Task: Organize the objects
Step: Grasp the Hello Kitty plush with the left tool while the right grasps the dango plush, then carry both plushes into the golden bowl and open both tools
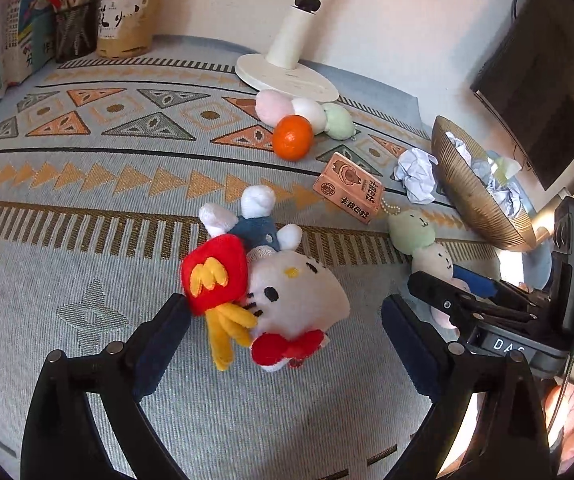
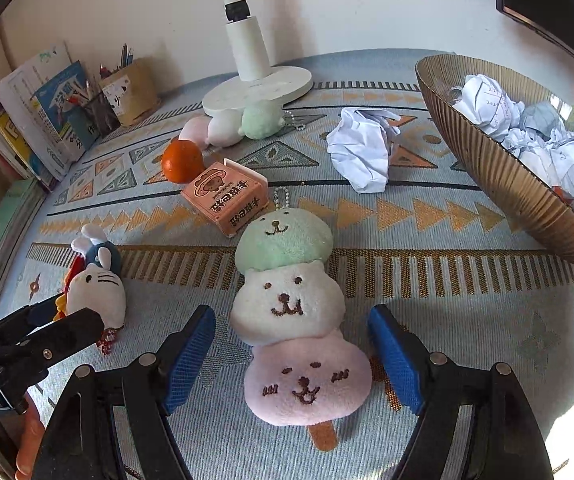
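Straddling two plush toys, one gripper over each, nothing gripped.

Left gripper has its jaws wide around the cat plush lying on the patterned table; the left pad sits just beside the red pouch, the right pad is apart from the head. Long axis of the cat runs away from the jaws and tilted left, so the jaws span its width. Right gripper has jaws open, one either side of the three-ball skewer plush, clear gaps both sides; its long axis points straight ahead, stick end nearest the camera. Each toy is nearest its own hand. Judgement: closing in place should catch both across the narrow way; the paper-filled bowl lies to the right, closer to the right hand.
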Motion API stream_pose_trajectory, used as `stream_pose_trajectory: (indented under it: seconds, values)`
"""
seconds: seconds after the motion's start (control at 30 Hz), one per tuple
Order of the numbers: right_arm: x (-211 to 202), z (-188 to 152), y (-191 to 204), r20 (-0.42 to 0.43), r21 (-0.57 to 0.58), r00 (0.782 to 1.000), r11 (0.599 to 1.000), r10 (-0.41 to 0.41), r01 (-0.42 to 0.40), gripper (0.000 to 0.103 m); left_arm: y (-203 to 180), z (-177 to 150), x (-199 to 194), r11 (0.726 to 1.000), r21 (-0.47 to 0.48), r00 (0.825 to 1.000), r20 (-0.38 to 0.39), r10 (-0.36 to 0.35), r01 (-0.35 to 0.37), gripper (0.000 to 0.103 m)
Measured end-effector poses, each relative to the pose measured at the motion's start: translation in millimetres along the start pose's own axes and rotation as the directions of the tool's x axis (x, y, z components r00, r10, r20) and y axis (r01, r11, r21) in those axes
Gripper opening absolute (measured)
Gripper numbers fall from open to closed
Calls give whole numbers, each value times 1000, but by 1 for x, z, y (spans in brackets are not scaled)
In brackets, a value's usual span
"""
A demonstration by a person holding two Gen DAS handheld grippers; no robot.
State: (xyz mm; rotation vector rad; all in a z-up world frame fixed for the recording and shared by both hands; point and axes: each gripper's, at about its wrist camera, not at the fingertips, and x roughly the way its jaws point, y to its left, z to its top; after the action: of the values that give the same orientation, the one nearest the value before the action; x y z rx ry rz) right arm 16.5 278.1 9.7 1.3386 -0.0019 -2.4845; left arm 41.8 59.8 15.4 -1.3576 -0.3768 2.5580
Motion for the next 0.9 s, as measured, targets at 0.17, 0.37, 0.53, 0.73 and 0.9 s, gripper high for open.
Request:
stream_pose_trajectory:
  seconds: [0.17,0.37,0.53,0.73,0.9]
  values:
    - [-3,-4,3,35,-45,999,998,-38,40,54,-13,-3,6,993,83,996,28,84,-86,60]
    - [-23,-10,-8,65,8,997,999,47,-47,51,-19,-7,-9,991,122,997,66,45,-53,55]
    - [-88,5,-29,217,49,975,997,40,-52,51,-55,10,-34,981,194,990,141,-26,-2,55]
    - [-191,36,-85,476,179,868,982,-142,63,51,-135,63,-63,946,303,952,239,-191,113,55]
    - [-221,67,-145,495,355,794,916,-353,185,52,-212,103,-54,901,394,915,270,-301,180,55]
